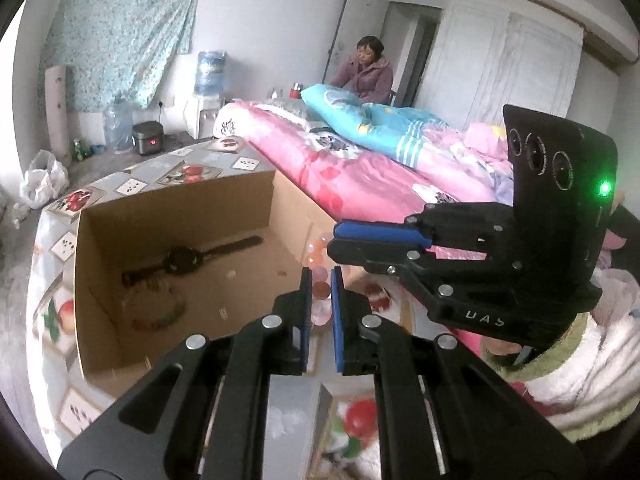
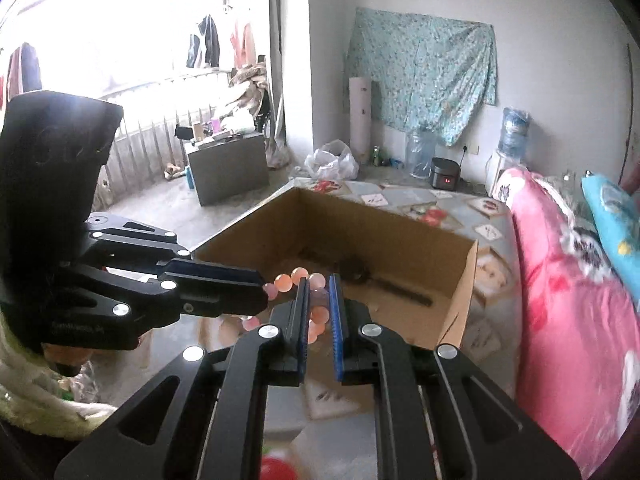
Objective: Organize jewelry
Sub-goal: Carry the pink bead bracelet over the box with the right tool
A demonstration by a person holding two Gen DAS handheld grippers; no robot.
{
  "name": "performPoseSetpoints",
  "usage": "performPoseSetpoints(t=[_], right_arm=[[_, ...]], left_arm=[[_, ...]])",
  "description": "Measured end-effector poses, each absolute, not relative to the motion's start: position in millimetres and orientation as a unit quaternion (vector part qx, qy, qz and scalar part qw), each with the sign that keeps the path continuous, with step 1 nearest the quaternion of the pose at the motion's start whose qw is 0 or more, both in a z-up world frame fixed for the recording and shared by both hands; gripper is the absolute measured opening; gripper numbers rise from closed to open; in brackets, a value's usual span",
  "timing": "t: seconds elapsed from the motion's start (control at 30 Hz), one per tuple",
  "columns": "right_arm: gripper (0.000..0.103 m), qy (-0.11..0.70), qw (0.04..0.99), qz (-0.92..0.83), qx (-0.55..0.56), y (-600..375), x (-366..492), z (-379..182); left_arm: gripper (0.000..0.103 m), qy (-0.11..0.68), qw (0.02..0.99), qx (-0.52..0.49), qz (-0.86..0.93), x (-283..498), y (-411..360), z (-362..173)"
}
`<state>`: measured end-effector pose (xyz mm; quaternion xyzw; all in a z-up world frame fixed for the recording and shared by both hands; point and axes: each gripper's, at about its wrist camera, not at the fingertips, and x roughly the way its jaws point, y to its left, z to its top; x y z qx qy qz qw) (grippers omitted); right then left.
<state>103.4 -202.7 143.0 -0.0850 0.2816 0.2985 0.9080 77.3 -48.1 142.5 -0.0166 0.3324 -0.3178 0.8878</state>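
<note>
Both grippers pinch one pink bead bracelet point(image 2: 310, 300) just in front of the open cardboard box point(image 2: 460, 280). The left gripper point(image 1: 321, 294) has its blue pads narrowed on beads; the right gripper point(image 2: 319, 308) does the same. Only the left wrist view shows a second beaded bracelet point(image 1: 160, 312) beside the dark wristwatch point(image 1: 188, 260) on the box floor, and a seated person point(image 1: 366, 70) beyond the box. Only the right wrist view shows the bright window point(image 2: 120, 20).
</note>
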Motion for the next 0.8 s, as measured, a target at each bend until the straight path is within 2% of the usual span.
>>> performPoseSetpoints(t=[0.23, 0.57, 0.6, 0.67, 0.8], right_arm=[[0.01, 0.378, 0.875, 0.296, -0.071, -197, 185, 113], [0.011, 0.467, 0.833, 0.268, -0.128, -186, 212, 60], [0.012, 0.469, 0.833, 0.261, -0.137, -185, 212, 58], [0.012, 0.466, 0.834, 0.257, -0.148, -187, 212, 56], [0.014, 0.453, 0.843, 0.253, -0.138, -192, 209, 59]], left_arm=[[0.008, 0.438, 0.842, -0.068, -0.308, 167, -45, 107], [0.009, 0.56, 0.769, -0.092, -0.293, 213, -61, 40], [0.01, 0.564, 0.767, -0.093, -0.29, 215, -61, 37], [0.021, 0.573, 0.763, -0.097, -0.282, 219, -61, 32], [0.025, 0.566, 0.77, -0.112, -0.272, 221, -54, 31]])
